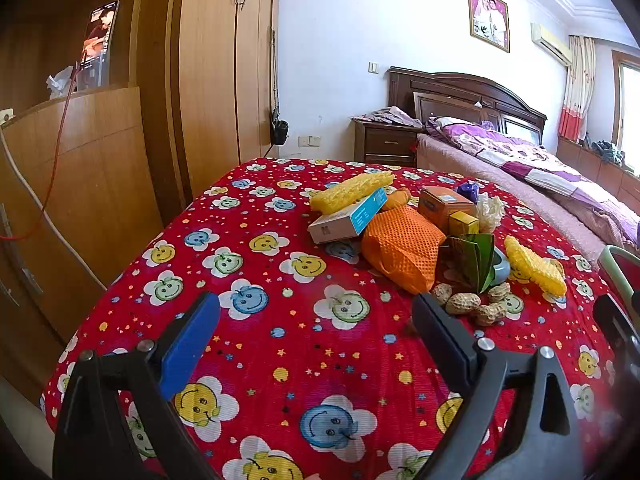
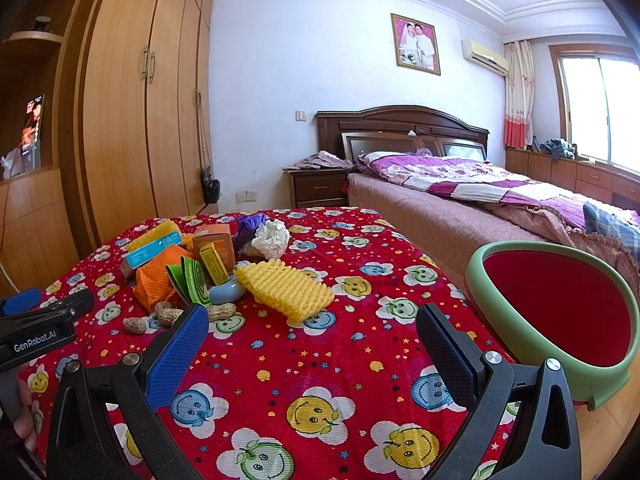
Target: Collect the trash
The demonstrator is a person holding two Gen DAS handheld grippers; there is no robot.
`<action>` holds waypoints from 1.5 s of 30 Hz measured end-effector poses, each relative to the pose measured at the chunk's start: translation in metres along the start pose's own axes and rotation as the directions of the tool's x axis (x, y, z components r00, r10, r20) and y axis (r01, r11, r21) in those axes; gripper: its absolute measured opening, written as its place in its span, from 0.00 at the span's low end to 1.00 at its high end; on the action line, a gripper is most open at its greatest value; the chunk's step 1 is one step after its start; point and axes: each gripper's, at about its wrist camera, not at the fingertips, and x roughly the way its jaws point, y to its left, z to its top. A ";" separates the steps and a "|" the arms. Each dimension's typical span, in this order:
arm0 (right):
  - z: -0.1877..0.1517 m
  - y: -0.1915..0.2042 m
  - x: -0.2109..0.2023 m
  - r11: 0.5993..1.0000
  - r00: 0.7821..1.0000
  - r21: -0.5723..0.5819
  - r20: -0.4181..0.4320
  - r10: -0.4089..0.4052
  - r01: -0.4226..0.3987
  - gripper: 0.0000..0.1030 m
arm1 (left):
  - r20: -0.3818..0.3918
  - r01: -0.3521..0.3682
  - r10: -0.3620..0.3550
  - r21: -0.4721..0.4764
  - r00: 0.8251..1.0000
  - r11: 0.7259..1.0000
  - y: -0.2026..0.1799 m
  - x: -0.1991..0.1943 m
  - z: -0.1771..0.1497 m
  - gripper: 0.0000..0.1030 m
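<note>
Left view: my left tongs [image 1: 316, 320] gape empty over the tabletop [image 1: 280, 344]; four peanuts [image 1: 476, 304] lie beside the trash pile [image 1: 404, 236]. Right view: right tongs [image 2: 312, 332] gape empty; two yellow foam nets [image 2: 286, 290] flank that pile; "GenRobot.AI" marks the left tongs.

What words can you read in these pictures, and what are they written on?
"GenRobot.AI": white letters on the black body of the left hand-held gripper, seen in the right wrist view.
Blue-and-white box: has print, too small to read.
Orange box and small yellow box: print too blurred to read.
Phone screen on the cabinet: text too small to read.
</note>
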 end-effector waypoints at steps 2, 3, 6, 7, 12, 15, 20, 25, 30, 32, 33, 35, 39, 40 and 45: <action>0.000 0.000 0.000 1.000 1.000 0.000 0.000 0.000 0.000 1.00 | 0.000 0.000 0.000 0.000 1.000 1.000 0.000 0.000 0.000 0.93; 0.000 0.000 0.000 1.000 1.000 -0.001 0.000 0.000 0.000 1.00 | 0.000 0.001 -0.001 -0.002 1.000 1.000 0.000 0.000 0.000 0.93; 0.000 0.001 0.000 1.000 1.000 -0.001 -0.001 -0.001 0.001 1.00 | -0.001 0.001 -0.001 -0.003 1.000 1.000 0.000 0.000 0.000 0.93; 0.000 0.001 0.000 1.000 1.000 -0.001 -0.001 -0.001 0.001 1.00 | -0.001 0.001 -0.001 -0.003 1.000 1.000 0.000 0.000 0.000 0.93; 0.000 0.001 0.000 1.000 1.000 -0.001 -0.001 -0.001 0.001 1.00 | -0.002 0.002 -0.002 -0.004 1.000 1.000 0.000 0.000 0.000 0.93; 0.000 0.001 0.000 1.000 1.000 -0.002 -0.002 -0.001 0.001 1.00 | -0.002 0.002 -0.002 -0.005 1.000 1.000 0.001 0.000 0.000 0.93; 0.000 0.001 0.001 1.000 1.000 -0.002 -0.001 -0.001 0.001 1.00 | -0.003 0.003 -0.003 -0.006 1.000 1.000 0.001 0.000 0.000 0.93; 0.000 0.001 0.000 1.000 1.000 -0.002 -0.001 -0.001 0.001 1.00 | -0.003 0.004 -0.004 -0.007 1.000 1.000 0.001 0.000 0.000 0.93; 0.000 0.001 0.000 1.000 1.000 -0.002 -0.001 -0.001 0.001 1.00 | -0.003 0.004 -0.004 -0.008 1.000 1.000 0.001 0.000 0.000 0.93; 0.000 0.001 0.000 1.000 1.000 -0.002 -0.001 -0.002 0.002 1.00 | -0.003 0.004 -0.005 -0.008 1.000 1.000 0.001 0.000 0.000 0.93; 0.000 0.001 0.000 1.000 1.000 -0.002 -0.001 -0.001 0.001 1.00 | -0.003 0.005 -0.005 -0.009 1.000 1.000 0.001 0.000 0.000 0.93; 0.000 0.001 0.000 1.000 1.000 -0.002 -0.001 -0.001 0.001 1.00 | -0.003 0.005 -0.005 -0.009 1.000 1.000 0.001 0.000 0.000 0.93; 0.000 0.001 0.000 1.000 1.000 -0.003 0.000 -0.001 0.001 1.00 | -0.003 0.005 -0.005 -0.010 1.000 1.000 0.001 0.000 0.000 0.93; 0.000 0.001 0.000 1.000 1.000 -0.002 -0.001 -0.001 0.001 1.00 | -0.003 0.005 -0.006 -0.010 1.000 1.000 0.001 0.000 0.000 0.93; 0.000 0.001 0.000 1.000 1.000 -0.003 0.000 -0.001 0.001 1.00 | -0.003 0.006 -0.006 -0.011 1.000 1.000 0.001 0.000 0.000 0.93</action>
